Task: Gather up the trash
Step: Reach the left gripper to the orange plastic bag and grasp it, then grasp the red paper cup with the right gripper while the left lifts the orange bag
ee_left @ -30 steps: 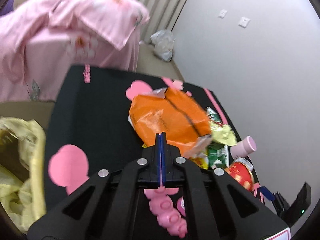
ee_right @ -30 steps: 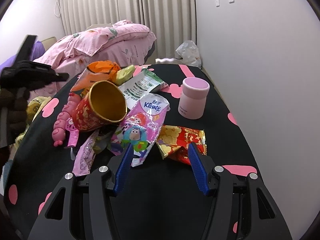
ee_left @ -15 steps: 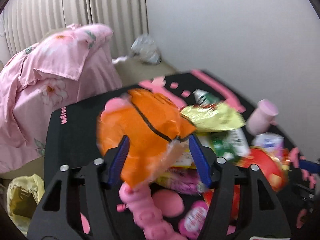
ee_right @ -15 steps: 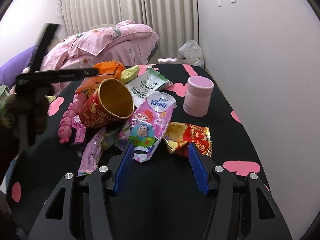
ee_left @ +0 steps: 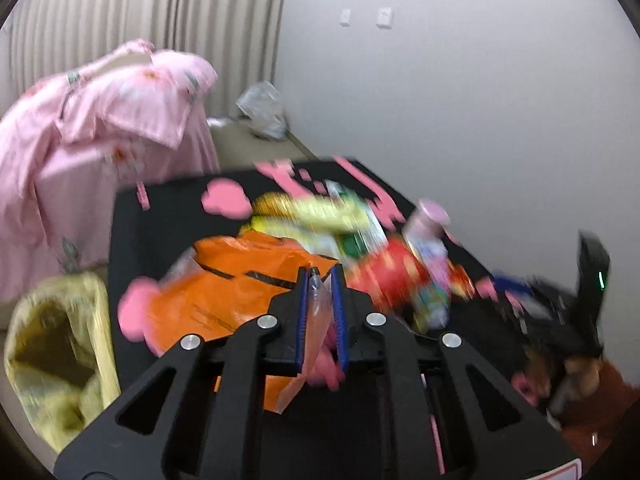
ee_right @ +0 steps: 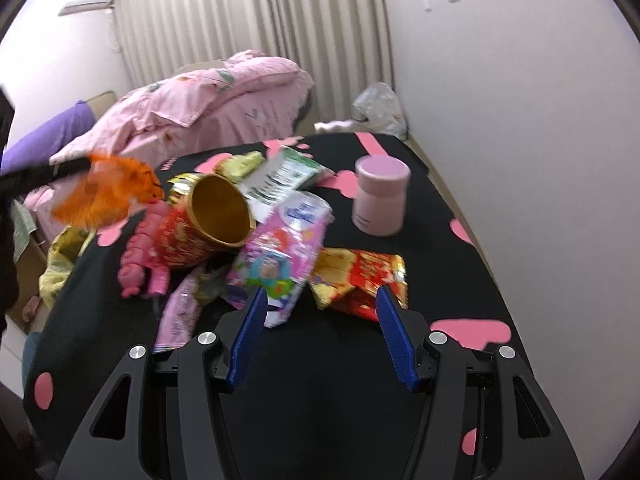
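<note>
My left gripper (ee_left: 320,270) is closing its jaws on the clear edge of an orange snack bag (ee_left: 240,292), and the pads press it. From the right wrist view, the orange bag (ee_right: 108,192) hangs blurred above the table's left side, at the tip of the left gripper (ee_right: 86,166). My right gripper (ee_right: 322,291) stands open, low over the black table (ee_right: 320,380), with nothing between its pads. Just ahead of it lie a red-yellow wrapper (ee_right: 360,276), a pink Kleenex pack (ee_right: 280,256) and a tipped red-gold cup (ee_right: 192,236).
A yellow trash bag (ee_left: 52,352) gapes open beside the table's left edge. A pink jar (ee_right: 380,200) stands upright at the back right, a pink toy (ee_right: 140,256) lies left of the cup, and a green-white pack (ee_right: 280,176) lies behind it. A pink quilt (ee_right: 208,100) covers the bed beyond.
The left gripper opened around the orange bag, then closed on its edge and lifted it left, clear of the pile. The right gripper stayed open and nearly still.
</note>
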